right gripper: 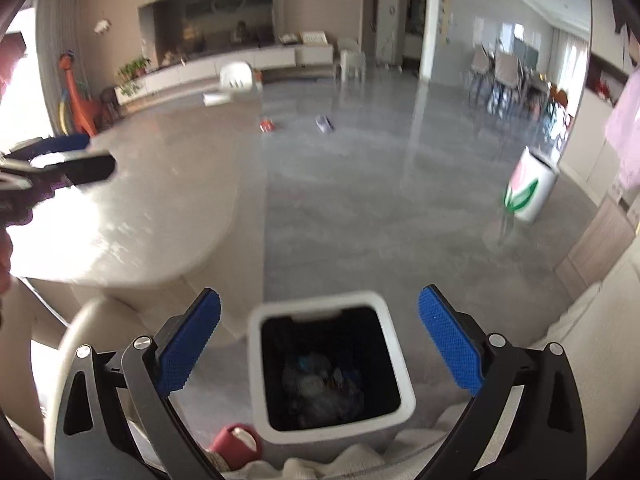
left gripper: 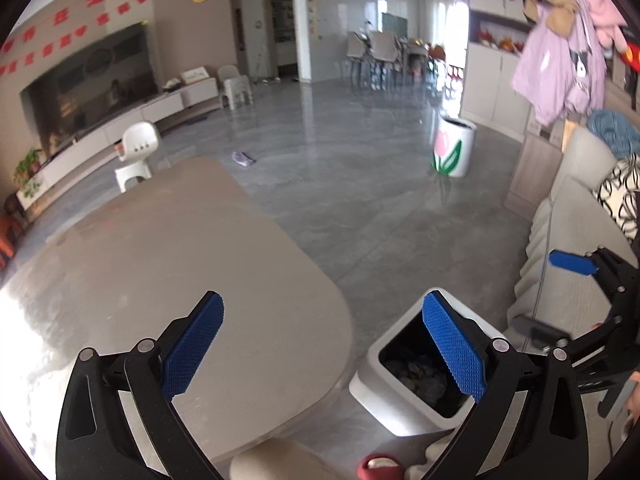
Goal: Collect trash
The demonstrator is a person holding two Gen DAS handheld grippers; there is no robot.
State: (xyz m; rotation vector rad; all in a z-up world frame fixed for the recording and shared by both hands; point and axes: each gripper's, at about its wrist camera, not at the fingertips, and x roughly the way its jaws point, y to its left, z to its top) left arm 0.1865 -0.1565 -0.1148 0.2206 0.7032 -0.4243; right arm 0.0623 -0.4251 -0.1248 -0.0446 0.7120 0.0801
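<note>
White plastic frames the open trash bin point(right gripper: 330, 368) standing on the grey floor just beside the rounded beige surface point(right gripper: 132, 216). Its dark inside holds crumpled trash point(right gripper: 320, 388), too blurred to name piece by piece. The right tongs point(right gripper: 320, 344) hang above the bin, spread wide and empty. The left tongs point(left gripper: 324, 344) are also wide apart and empty, one blue pad point(left gripper: 456, 348) covering part of the bin's mouth.
</note>
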